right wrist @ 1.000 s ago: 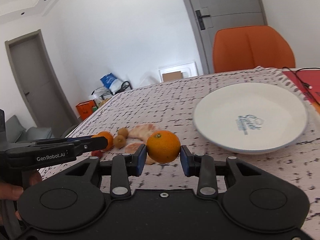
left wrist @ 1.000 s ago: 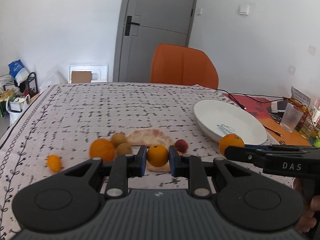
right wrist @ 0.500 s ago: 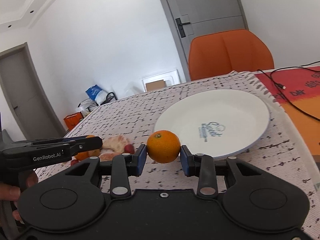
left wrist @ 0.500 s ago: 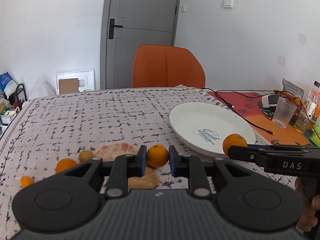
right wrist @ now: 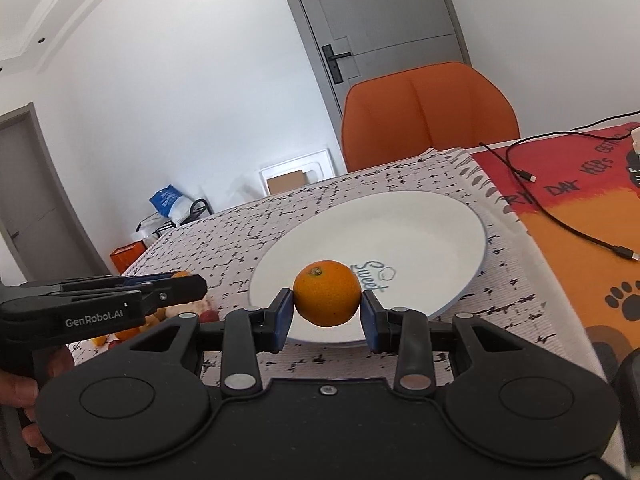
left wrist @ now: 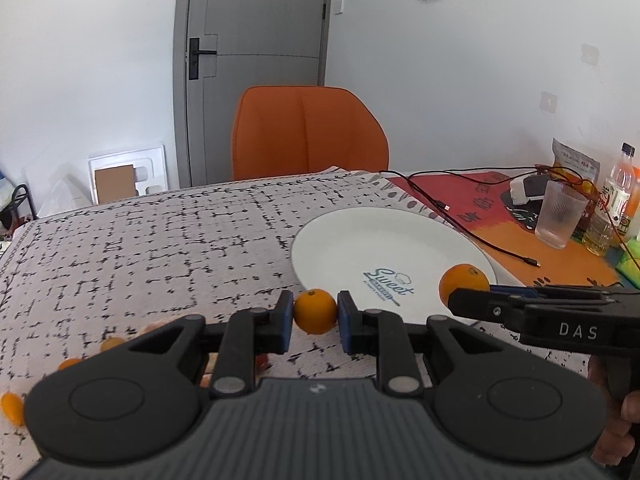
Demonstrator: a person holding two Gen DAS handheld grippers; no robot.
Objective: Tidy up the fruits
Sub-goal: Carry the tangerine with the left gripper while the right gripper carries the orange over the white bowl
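My left gripper is shut on a small orange, held just short of the near-left rim of the white plate. My right gripper is shut on a larger orange, held over the near edge of the same plate. In the left wrist view the right gripper and its orange show at the plate's right side. The left gripper shows at the left of the right wrist view. Several loose fruits lie on the cloth at the left, partly hidden.
An orange chair stands behind the table. A black cable runs across the red-orange mat right of the plate. A glass, bottles and a bag stand at the far right. Fruit pieces lie behind the left gripper.
Both grippers have moved right, toward the plate, each carrying its orange. The loose fruits have slid off to the left. The right gripper's orange now hangs over the plate's near edge.
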